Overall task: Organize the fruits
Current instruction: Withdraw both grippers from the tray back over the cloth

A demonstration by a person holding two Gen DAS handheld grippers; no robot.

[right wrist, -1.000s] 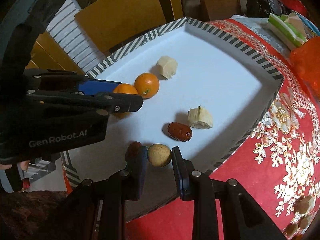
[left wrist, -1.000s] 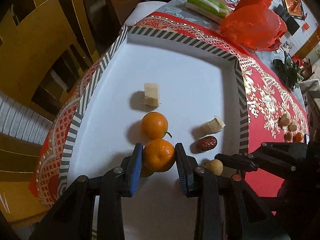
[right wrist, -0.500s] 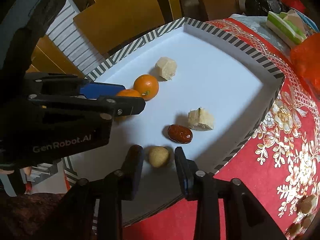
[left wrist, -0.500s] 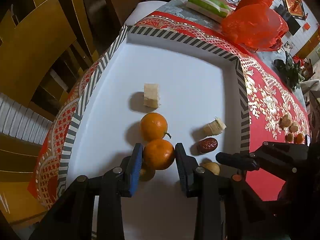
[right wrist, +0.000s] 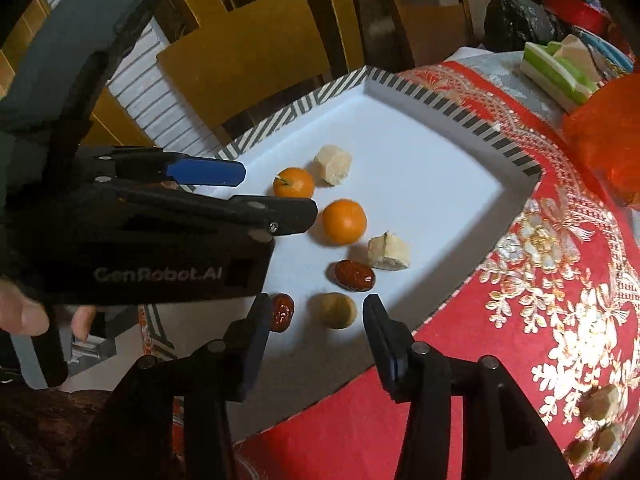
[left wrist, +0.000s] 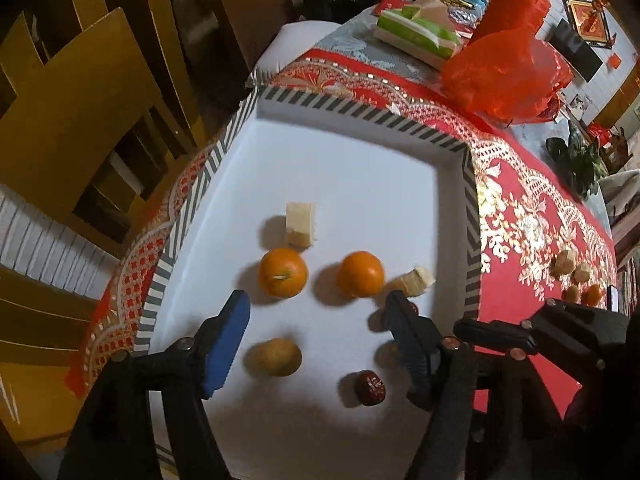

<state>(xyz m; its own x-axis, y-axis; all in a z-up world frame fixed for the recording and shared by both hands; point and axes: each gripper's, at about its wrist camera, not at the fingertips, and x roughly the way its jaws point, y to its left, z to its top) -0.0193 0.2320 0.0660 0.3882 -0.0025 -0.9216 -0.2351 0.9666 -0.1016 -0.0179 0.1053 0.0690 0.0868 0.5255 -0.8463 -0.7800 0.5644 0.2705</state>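
Left wrist view: the left tongs [left wrist: 316,320] hang over a white tray [left wrist: 360,168] with a striped rim, their jaws opening with nothing between the pads. Two oranges lie side by side just past the tips: one orange [left wrist: 283,272] nearer the tray's left edge, the second orange [left wrist: 360,273] to its right. A pale chunk [left wrist: 301,224] lies just behind the first, another chunk [left wrist: 414,280] beside the second. A tan round fruit [left wrist: 276,357] and a red date [left wrist: 370,387] lie nearer the camera. In the right wrist view, the right tongs [right wrist: 316,316] are also opening, pads clear of a small tan fruit [right wrist: 335,310] lying between them on the tray, with a second date [right wrist: 354,275] just beyond. The tray sits on a desk under a red patterned cloth [right wrist: 552,280].
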